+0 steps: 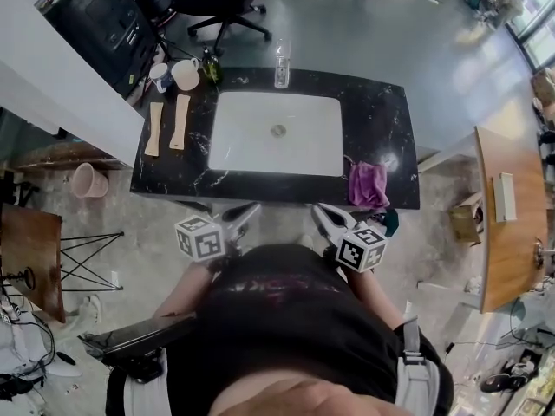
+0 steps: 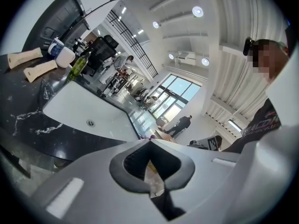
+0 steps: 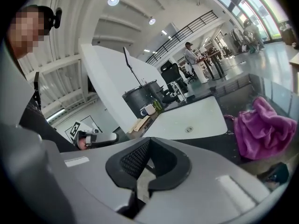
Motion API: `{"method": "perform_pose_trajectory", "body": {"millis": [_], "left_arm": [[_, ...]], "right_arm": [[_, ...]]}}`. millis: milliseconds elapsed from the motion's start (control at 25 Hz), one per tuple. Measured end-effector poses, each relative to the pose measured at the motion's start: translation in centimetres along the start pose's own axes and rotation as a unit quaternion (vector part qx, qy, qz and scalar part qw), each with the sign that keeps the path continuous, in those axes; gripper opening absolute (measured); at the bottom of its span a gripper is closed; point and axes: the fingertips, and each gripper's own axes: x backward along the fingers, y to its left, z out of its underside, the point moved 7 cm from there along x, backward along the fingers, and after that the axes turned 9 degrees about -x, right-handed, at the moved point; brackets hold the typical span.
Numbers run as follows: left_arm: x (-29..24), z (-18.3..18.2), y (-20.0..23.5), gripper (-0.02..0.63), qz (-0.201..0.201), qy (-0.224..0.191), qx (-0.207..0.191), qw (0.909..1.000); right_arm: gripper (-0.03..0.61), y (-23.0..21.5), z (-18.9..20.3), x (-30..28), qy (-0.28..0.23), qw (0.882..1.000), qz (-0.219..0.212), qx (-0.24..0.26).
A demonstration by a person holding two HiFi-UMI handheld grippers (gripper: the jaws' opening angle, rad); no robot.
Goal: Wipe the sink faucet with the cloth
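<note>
Cloth: crumpled magenta cloth (image 1: 368, 184), lower right on black marble counter (image 1: 381, 111).
Tongs: left gripper (image 1: 255, 206), right gripper (image 1: 317, 207) closed, empty.
Stage: fits before pickup or after wiping.

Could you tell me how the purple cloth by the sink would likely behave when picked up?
The cloth lies crumpled in soft folds, so it will probably sag and drape. It looks fluffy, likely light. It sits near the front edge of the counter, so a push might slide it off.
</note>
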Motion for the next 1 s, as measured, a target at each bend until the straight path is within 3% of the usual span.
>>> {"method": "perform_pose_trajectory", "body": {"millis": [280,1000], "left_arm": [[0.28,0.21,0.1,-0.008,-0.006,0.003,-0.003,1.0],[-0.08,0.68,0.39,-0.008,0.002,0.006,0.003,1.0]], "right_arm": [[0.011,-0.35,0.1,-0.33,-0.005,0.999,-0.017,-0.034],[0.011,-0.41,0.6,-0.61,0.001,0.999,-0.015,-0.033]]}}
